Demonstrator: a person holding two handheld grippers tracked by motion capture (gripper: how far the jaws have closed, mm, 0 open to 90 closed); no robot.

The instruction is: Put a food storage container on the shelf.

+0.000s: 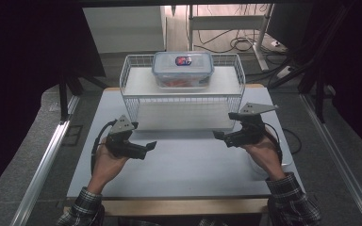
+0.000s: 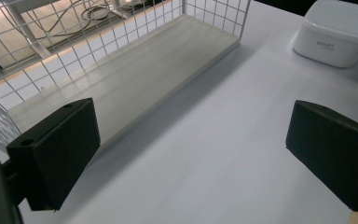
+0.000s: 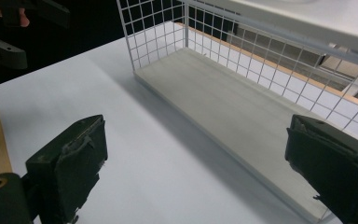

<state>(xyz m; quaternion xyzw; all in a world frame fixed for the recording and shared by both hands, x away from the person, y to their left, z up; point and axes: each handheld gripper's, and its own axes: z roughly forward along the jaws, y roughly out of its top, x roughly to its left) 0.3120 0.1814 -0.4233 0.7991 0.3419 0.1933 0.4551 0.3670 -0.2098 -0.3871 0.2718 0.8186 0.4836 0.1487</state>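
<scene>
A white wire rack [image 1: 133, 87] with two shelves stands at the back of the white table [image 1: 188, 165]. On its top shelf sits a clear lidded food container [image 1: 183, 69] with something orange inside. My left gripper [image 1: 147, 149] hovers over the table in front of the rack's left end, open and empty. My right gripper [image 1: 220, 137] hovers in front of the rack's right end, also open and empty. In the left gripper view, the wide-apart jaws of the left gripper [image 2: 196, 140] frame the rack's bare lower shelf [image 2: 135, 79]. In the right gripper view, the right gripper [image 3: 205, 163] faces the same lower shelf [image 3: 228, 107].
A small white lidded box [image 2: 335, 30] rests on the table at the right, partly behind my right hand [image 1: 259, 150] in the high view. Dark curtains flank the table. Cables lie on the floor [image 1: 235, 44] behind the rack.
</scene>
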